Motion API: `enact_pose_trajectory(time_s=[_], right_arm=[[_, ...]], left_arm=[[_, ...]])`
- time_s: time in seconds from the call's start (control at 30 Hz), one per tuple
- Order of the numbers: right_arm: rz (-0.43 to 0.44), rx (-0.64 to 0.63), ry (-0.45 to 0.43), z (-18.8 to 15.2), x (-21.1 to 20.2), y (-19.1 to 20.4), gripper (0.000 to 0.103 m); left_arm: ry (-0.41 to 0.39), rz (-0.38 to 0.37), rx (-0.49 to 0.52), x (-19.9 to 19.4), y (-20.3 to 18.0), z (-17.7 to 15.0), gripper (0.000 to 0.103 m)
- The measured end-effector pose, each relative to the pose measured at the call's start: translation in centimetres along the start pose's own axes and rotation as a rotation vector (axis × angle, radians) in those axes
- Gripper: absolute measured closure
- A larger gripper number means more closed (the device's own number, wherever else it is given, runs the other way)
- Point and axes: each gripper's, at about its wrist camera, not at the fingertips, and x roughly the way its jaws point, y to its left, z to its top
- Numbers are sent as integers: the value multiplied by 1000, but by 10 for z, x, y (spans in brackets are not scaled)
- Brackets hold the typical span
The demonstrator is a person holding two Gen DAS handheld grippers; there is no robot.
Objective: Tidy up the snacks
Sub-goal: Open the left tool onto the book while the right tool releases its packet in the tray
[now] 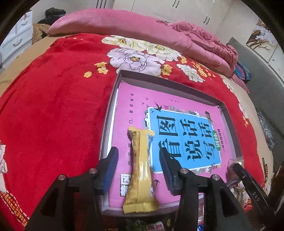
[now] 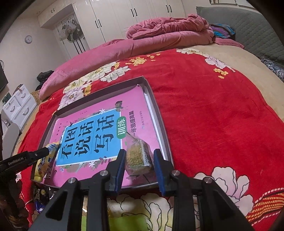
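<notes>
A shallow grey box lies on the red bed, with a pink and blue book inside it. A long yellow snack packet lies on the book at the box's near left corner. My left gripper is open with its fingers on either side of the packet, apart from it. A clear-wrapped yellowish cake lies on the book's near right corner. My right gripper is open around it; I cannot tell if the pads touch it.
A red floral blanket covers the bed. A pink quilt is bunched at the far side. More snack wrappers lie below the box's near edge. White wardrobes stand behind.
</notes>
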Motion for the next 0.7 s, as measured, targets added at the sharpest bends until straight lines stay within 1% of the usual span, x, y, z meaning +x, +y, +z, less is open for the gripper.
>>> enact_pose_trajectory(time_s=[0.07, 0.13, 0.23, 0.3, 0.37, 0.4, 0.5, 0.7], right_arm=[[4, 1, -1, 0, -1, 0, 68], [12, 1, -5, -1, -2, 1, 64], [10, -16, -10, -2, -4, 5, 60], [7, -22, -13, -2, -5, 6, 59], [-1, -23, -26, -2, -8, 6, 52], [-9, -21, -32, -2, -9, 5, 47], [17, 1, -42, -1, -12, 1, 47], [17, -6, -61, 0, -19, 0, 46]], left_arm=[[-4, 4, 4, -4, -1, -1, 44], [-10, -6, -8, -10, 0, -3, 40], [-22, -15, -31, -19, 5, -3, 36], [-33, -11, -39, -25, 8, -3, 34], [-41, -5, -42, -31, 11, -2, 33], [-45, 1, -43, -32, 12, -2, 33], [-52, 14, -51, -37, 18, -3, 30], [-64, 29, -56, -50, 27, -7, 29]])
